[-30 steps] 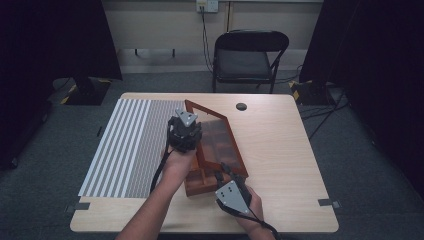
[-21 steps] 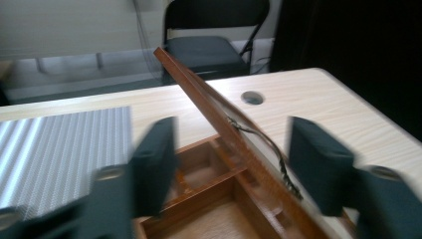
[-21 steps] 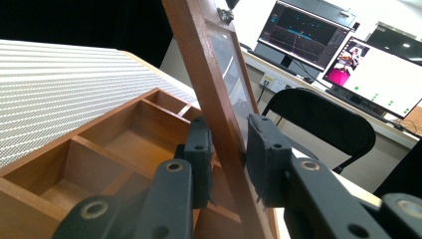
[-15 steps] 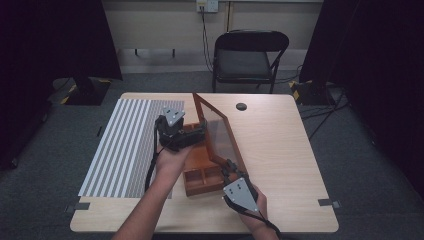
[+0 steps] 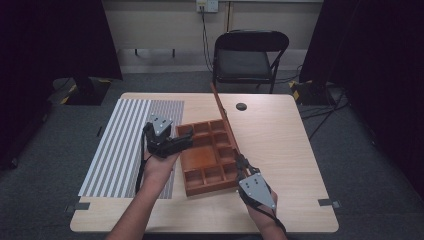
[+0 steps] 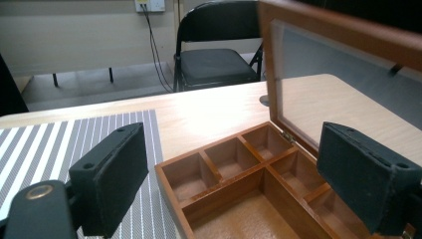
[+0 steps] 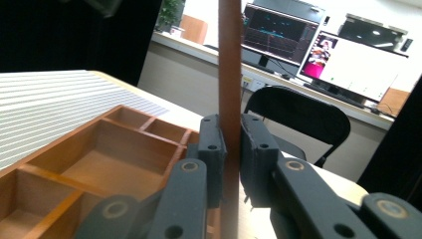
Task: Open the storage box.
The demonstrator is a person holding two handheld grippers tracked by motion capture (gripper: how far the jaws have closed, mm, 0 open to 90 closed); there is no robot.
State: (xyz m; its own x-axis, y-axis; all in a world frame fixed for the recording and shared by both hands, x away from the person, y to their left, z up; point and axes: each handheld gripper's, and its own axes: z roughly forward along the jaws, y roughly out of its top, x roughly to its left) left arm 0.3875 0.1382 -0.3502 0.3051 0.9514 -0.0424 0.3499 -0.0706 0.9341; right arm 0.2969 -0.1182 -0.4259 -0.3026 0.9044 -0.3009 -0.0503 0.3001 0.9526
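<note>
Raised since a second ago, the lid [image 5: 223, 116] stands upright over the wooden box [image 5: 207, 156] mid-tabletop [image 5: 285, 140]. Your left gripper [image 6: 234, 189] frames empty compartments, jaws wide apart. Your right gripper [image 7: 230, 149] pinches the lid's edge before a folding chair [image 7: 298, 124].

Upright lid [image 5: 223, 116] walls box [image 5: 207, 156] (compartments open above).

At the upper middle of your high view stands a black folding chair [image 5: 250, 57] behind the table [image 5: 295, 150]. A striped mat [image 5: 122, 140] covers the table's left part; a small black disc [image 5: 241, 106] lies near its far edge.
</note>
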